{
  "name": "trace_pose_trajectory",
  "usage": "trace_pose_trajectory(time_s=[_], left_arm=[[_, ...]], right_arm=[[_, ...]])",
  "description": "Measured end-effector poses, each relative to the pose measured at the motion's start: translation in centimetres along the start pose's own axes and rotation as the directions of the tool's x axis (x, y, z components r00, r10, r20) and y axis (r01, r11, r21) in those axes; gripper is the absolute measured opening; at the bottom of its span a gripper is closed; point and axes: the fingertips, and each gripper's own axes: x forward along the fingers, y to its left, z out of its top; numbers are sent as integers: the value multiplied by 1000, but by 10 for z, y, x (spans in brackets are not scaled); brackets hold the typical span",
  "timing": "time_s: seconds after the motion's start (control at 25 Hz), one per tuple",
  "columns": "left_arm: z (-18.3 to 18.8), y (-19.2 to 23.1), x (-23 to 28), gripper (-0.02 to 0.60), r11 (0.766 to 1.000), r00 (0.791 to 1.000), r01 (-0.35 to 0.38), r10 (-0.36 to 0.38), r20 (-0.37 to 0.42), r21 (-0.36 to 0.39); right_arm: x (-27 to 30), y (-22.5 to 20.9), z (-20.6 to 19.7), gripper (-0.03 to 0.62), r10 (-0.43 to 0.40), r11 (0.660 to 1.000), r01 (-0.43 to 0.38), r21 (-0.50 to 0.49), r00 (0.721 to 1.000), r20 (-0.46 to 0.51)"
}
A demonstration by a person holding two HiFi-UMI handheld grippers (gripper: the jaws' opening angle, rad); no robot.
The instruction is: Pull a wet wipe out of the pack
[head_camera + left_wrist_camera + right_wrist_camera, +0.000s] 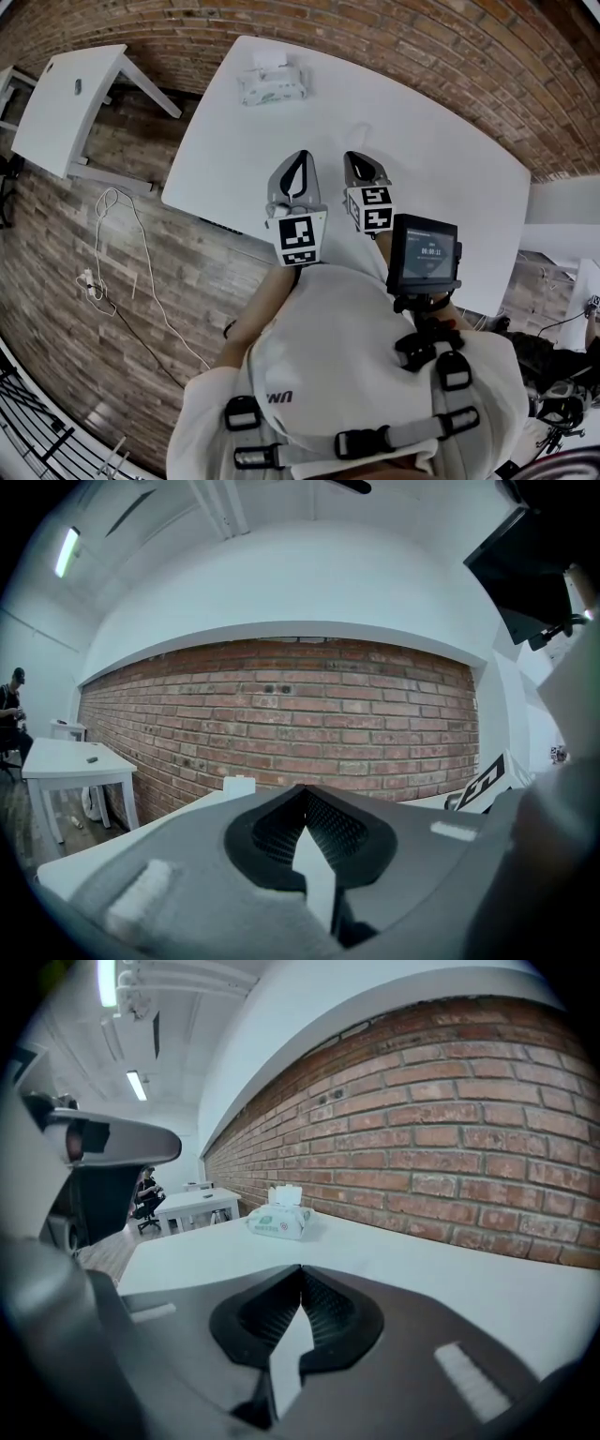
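A white and green wet wipe pack [272,84] lies at the far left end of the white table [441,150], with a wipe sticking up from its top. The right gripper view shows the pack [277,1220] well ahead on the tabletop. My left gripper [299,161] and right gripper [360,161] hover side by side over the table's near edge, far from the pack. Both are shut with nothing between the jaws. In the left gripper view the jaws [304,789] meet at the tips, and only the raised wipe [238,785] shows past them.
A brick wall [403,47] runs behind the table. A second white table [70,103] stands to the left, with a white cable [112,272] on the wooden floor. A phone on a chest mount [424,255] sits by my right arm. A seated person [148,1194] is far off.
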Motion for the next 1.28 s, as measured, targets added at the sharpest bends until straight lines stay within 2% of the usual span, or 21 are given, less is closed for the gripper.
trace_pose_trajectory(time_s=[0.08,0.36,0.52,0.64,0.72,0.8,1.04,1.28], left_arm=[[1,0,1,2,1000,1000,3,-3,4,1],[4,-3,3,2,1000,1000,11,-11,11,3],[5,-6,3,2,1000,1000,18,-18,15,5],[5,-7,3,2,1000,1000,22,-22,14,9],[4,-7,4,2,1000,1000,25,-25,13,12],[5,-8,4,2,1000,999,28,-28,16,15],[10,-9,3,2,999,999,32,-32,31,20],[16,-12,2,2,999,998,30,-31,45,22]], right_arm=[[-1,-1,-9,9,-2,1000,3,22,1000,-22],[-6,-7,-21,89,1,999,2,54,999,-54],[-11,-9,-18,95,-9,998,11,58,999,-38],[-17,-11,-3,89,-25,998,24,56,1000,13],[-21,-12,14,61,-41,998,38,51,997,67],[-26,-11,35,6,-57,998,54,33,990,132],[-51,-2,101,6,-94,995,102,-10,949,302],[-60,6,112,6,-102,994,108,2,933,345]])
